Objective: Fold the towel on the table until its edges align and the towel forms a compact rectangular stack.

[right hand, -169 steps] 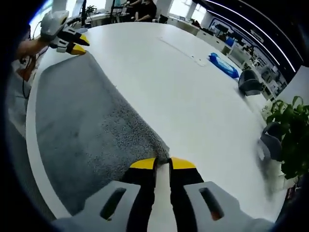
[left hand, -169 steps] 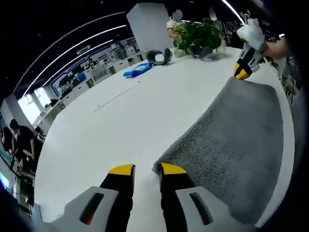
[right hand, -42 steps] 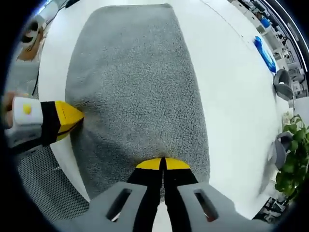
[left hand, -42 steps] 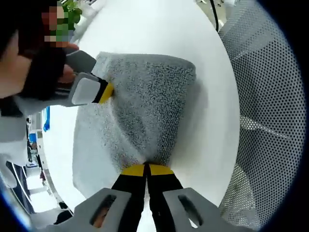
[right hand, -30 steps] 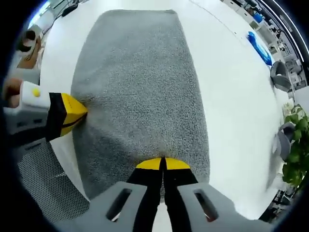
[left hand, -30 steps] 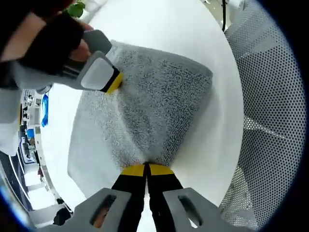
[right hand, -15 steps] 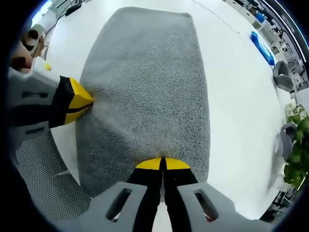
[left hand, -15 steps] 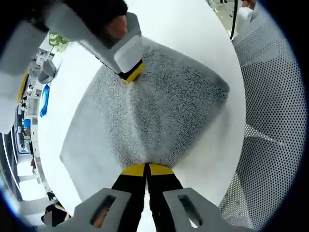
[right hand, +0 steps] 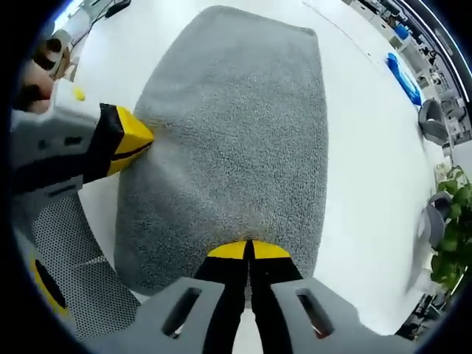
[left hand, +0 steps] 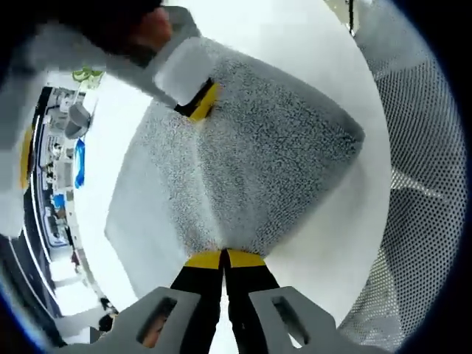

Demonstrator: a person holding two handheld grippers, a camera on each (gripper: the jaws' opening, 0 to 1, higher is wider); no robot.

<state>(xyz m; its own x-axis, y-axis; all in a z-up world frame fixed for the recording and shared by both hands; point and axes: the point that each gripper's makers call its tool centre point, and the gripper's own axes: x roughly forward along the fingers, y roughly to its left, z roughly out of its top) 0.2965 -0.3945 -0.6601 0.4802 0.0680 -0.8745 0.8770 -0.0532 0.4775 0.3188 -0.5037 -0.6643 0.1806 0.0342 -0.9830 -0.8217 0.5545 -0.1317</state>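
Both tools (left hand: 223,258) (right hand: 247,250) grip towel (right hand: 236,133) — white table (right hand: 369,184).

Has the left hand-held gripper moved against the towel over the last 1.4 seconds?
Yes. In the right gripper view, the left hand-held gripper has travelled along the towel edge, toward its far end.

Towel: grey shaggy rectangular towel (right hand: 236,140) lying on the white round table (right hand: 354,169).
Right gripper (right hand: 247,251): yellow-tipped jaws pinched on the towel's near edge.
Left gripper (right hand: 144,141): yellow tips clamped on the towel's left edge.
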